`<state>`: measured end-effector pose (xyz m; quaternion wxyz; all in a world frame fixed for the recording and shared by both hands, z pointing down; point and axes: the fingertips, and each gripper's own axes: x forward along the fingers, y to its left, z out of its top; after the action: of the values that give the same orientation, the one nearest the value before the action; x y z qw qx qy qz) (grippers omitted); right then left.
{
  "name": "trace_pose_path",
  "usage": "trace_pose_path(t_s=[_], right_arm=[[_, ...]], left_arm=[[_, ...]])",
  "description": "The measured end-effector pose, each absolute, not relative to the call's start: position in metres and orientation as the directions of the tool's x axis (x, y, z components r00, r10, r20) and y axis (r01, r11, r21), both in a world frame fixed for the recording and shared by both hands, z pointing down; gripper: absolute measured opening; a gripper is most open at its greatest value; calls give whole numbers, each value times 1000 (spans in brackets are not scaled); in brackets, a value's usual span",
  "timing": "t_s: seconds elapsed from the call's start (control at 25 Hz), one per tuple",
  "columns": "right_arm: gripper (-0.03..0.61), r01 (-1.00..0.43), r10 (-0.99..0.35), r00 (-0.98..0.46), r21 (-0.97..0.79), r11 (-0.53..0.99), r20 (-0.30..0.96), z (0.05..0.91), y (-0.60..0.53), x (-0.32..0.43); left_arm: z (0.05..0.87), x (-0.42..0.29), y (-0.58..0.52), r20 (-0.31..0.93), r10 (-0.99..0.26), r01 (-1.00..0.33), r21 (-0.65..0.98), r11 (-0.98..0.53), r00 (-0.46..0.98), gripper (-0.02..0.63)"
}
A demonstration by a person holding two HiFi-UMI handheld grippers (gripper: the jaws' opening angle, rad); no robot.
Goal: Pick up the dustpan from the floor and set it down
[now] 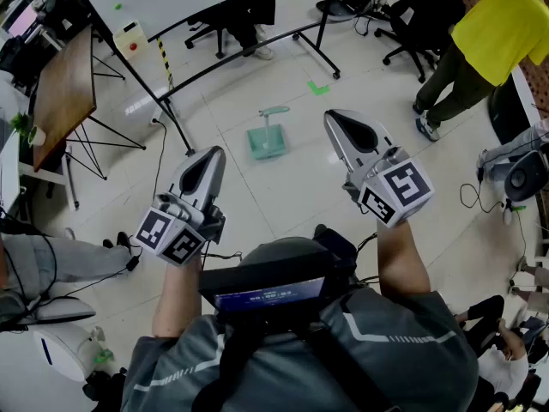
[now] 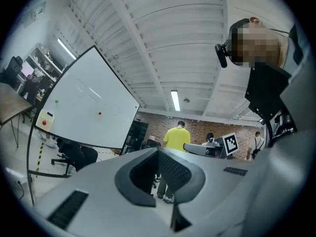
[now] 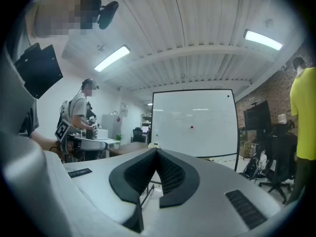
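Note:
A pale green dustpan [image 1: 268, 136] with an upright handle stands on the tiled floor ahead of me in the head view. My left gripper [image 1: 208, 163] is held up at lower left, well short of the dustpan, jaws together with nothing between them. My right gripper [image 1: 340, 124] is raised to the dustpan's right, also shut and empty. In the left gripper view the left gripper [image 2: 159, 151] points across the room with its tips touching. The right gripper [image 3: 157, 152] in its own view faces a whiteboard with its tips touching. Neither gripper view shows the dustpan.
A curved whiteboard on a black frame [image 1: 240, 54] stands beyond the dustpan. A person in a yellow shirt [image 1: 489, 33] stands at upper right among office chairs. A wooden table [image 1: 62, 93] is at left. A cable [image 1: 159, 157] trails over the floor, and a green tape mark [image 1: 318, 87] lies beyond the dustpan.

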<state>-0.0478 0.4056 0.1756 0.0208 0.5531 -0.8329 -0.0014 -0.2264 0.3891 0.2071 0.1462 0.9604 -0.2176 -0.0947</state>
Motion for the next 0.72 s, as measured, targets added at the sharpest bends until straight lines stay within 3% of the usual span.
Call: trace_pose_path(t_s=[0.32, 0.72], right_arm=[[26, -913, -914, -403, 45, 404, 33, 179, 351, -67], [26, -854, -854, -520, 31, 520, 25, 192, 225, 8]], left_arm=[[205, -234, 338, -126, -419, -365, 309, -878, 899, 21], [206, -173, 222, -119, -536, -491, 278, -826, 836, 22]])
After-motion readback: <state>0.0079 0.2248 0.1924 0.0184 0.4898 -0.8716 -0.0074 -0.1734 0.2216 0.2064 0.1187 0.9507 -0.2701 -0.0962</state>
